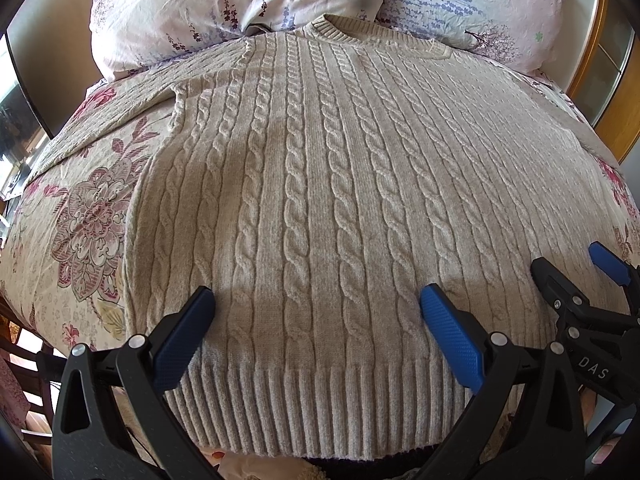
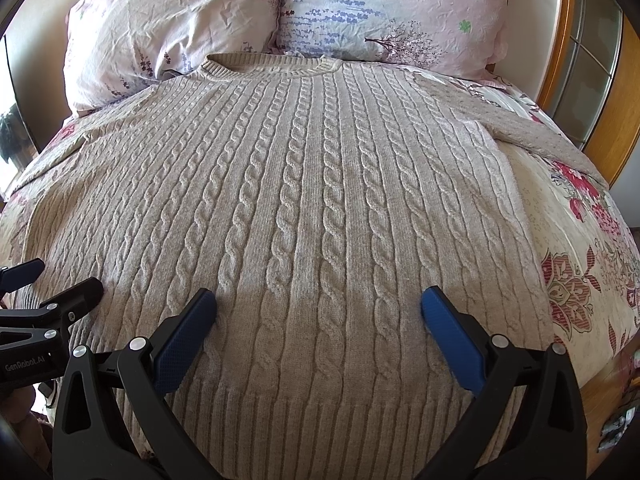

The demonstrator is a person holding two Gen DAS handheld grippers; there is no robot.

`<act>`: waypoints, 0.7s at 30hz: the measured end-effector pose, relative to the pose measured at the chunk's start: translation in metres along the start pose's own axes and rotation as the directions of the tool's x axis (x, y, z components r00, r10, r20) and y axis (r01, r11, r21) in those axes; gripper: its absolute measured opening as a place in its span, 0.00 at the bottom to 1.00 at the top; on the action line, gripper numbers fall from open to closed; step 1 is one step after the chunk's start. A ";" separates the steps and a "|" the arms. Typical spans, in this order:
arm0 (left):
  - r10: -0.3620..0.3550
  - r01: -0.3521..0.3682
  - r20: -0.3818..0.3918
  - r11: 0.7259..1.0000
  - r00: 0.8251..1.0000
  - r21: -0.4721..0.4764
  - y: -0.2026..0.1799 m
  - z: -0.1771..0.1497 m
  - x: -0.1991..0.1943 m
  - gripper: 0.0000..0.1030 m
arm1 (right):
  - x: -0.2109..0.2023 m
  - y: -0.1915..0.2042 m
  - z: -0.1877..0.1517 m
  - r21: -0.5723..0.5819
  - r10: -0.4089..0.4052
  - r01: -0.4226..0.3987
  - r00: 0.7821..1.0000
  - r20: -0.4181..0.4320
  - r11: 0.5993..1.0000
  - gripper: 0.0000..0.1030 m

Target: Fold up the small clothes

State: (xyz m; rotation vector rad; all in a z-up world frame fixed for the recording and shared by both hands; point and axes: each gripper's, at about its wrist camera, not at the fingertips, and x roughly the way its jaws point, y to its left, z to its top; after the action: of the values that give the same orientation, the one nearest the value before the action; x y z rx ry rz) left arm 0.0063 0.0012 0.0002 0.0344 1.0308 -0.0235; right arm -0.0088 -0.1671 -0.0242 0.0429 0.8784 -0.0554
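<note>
Left gripper (image 1: 318, 300) is hovering low over the near end of the sweater (image 1: 320, 184), jaws spread wide, nothing between them; blue pads (image 1: 452, 336) are pointing forward along the knit, and whether they are touching the wool cannot be told. Ribbed hem (image 1: 316, 412) is lying just beneath and behind the fingertips. Right gripper (image 2: 319, 304) is sitting just beside the left one, off to its right, also gaping wide and empty above the same lower part of the sweater; from the left wrist view it is showing at the right edge (image 1: 580, 284), and from the right wrist view the left one is showing at the left edge (image 2: 56, 284). Shadows of the fingers are falling on the cable pattern directly ahead of each tool. Sweater is lying flat and face up, spread out ahead of both grippers, collar (image 2: 272, 66) at the far end, one sleeve (image 1: 100, 120) reaching out far to the left and the other sleeve (image 2: 540, 136) running out far to the right. Under it, a flowered bedspread (image 1: 80, 216) is showing on both sides. Beyond the collar, two flower-printed pillows (image 2: 168, 28) are leaning side by side, with the collar lying right up against them.
</note>
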 end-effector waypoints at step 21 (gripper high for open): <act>0.045 -0.060 0.181 0.995 0.982 0.081 -0.009 0.090 0.002 0.98 | -0.006 -0.047 0.039 -0.011 0.171 -0.171 0.984 0.051 0.985 0.99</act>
State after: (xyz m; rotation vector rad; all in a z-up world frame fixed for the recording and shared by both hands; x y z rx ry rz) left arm 0.0846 -0.0115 0.0446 0.1358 0.8478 -0.0227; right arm 0.0143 -0.2164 0.0042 0.1098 0.8200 0.1069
